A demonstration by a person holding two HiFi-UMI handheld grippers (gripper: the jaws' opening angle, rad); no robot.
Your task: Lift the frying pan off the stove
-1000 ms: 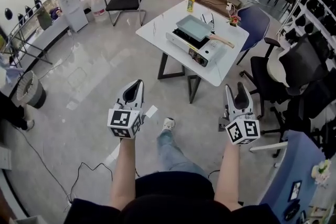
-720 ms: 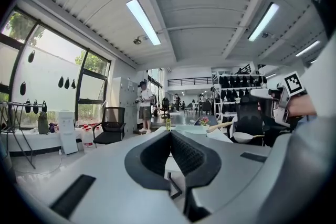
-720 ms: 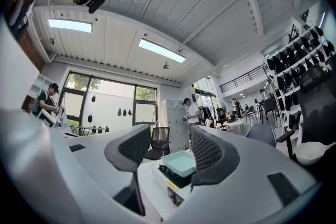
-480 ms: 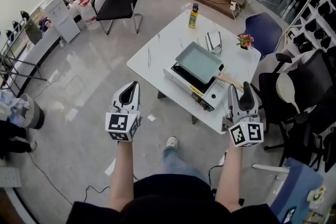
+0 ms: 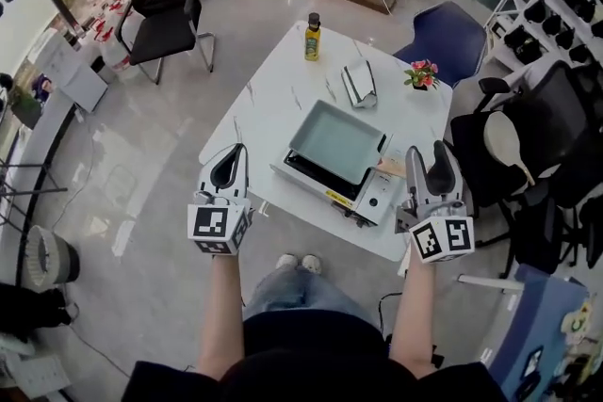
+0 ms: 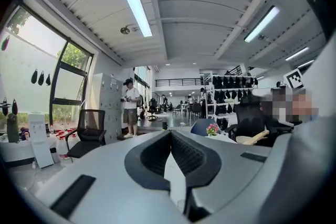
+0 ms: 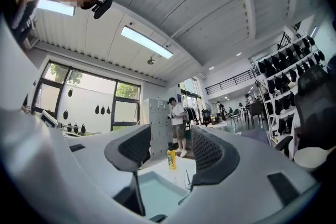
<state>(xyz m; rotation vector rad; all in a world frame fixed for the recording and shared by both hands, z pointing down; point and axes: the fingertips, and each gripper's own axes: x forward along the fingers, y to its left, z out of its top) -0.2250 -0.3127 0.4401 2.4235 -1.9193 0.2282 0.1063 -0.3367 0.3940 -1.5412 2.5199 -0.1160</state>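
Teal frying pan (image 5: 337,141) handle mostly hidden behind the wide, empty right claw (image 5: 435,155); left claw (image 5: 234,157) pinched together.

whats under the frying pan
The frying pan sits on a portable stove on the white table. The stove's front panel and dark near edge show, but its top directly beneath the pan is covered.

No word or number can be read anywhere: the label on the bottle (image 5: 312,24) and the yellow strip (image 5: 340,199) on the stove (image 5: 377,199) are too small, and the cubes on the left gripper (image 5: 234,160) and right gripper (image 5: 429,160) bear only square black-and-white markers.
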